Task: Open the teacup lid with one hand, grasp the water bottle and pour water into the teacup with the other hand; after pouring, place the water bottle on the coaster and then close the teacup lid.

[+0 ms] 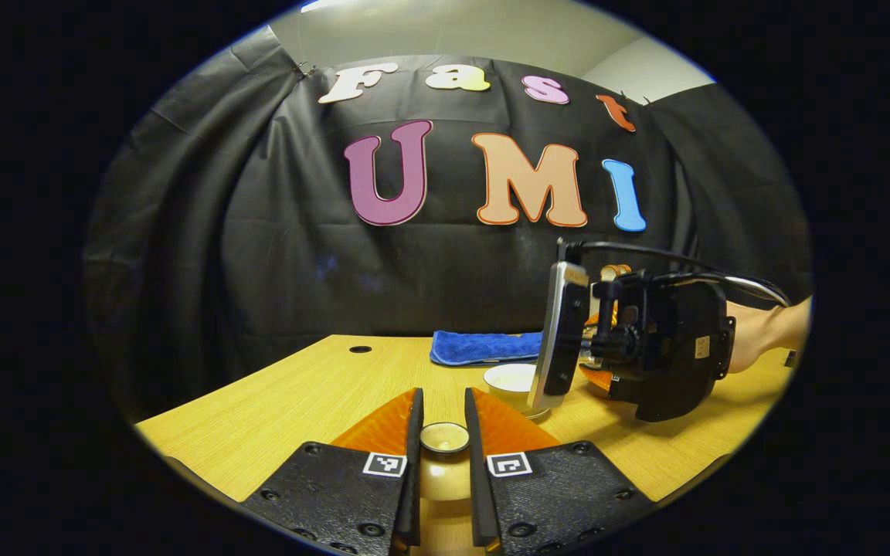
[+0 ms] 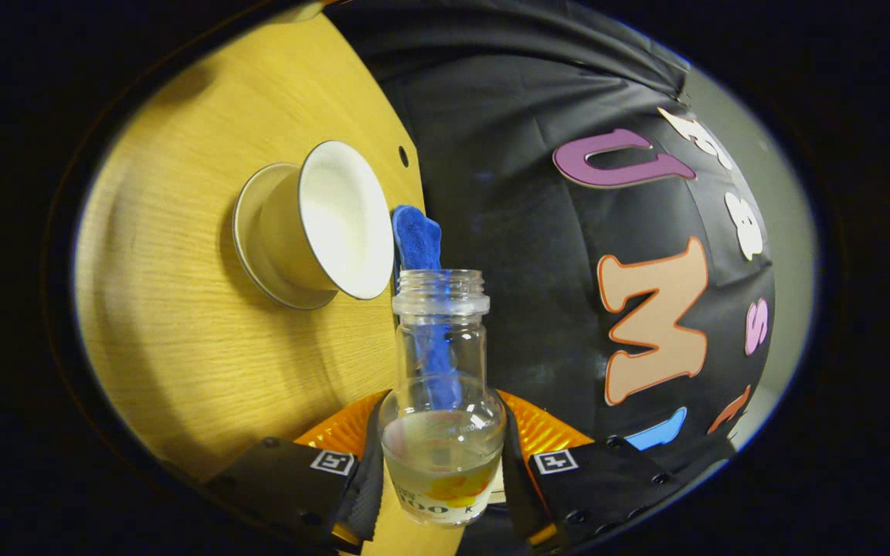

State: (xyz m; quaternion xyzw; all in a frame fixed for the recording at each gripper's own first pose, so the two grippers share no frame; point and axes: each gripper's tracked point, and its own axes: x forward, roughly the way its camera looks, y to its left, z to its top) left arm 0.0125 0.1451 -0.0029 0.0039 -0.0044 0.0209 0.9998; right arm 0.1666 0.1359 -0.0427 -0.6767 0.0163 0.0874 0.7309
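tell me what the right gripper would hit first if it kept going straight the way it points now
Probably the black cloth wall. The right gripper, shut on the water bottle, points along the bottle's neck past the blue cloth; the teacup sits off to the side. Depth is unclear, so the cloth might come first.

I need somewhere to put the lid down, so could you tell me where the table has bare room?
The table is bare on the left claw's own left, from the lid it holds out to the edge and back to the small hole. It is crowded around the teacup, with the blue cloth behind and the right claw tipping the bottle there.
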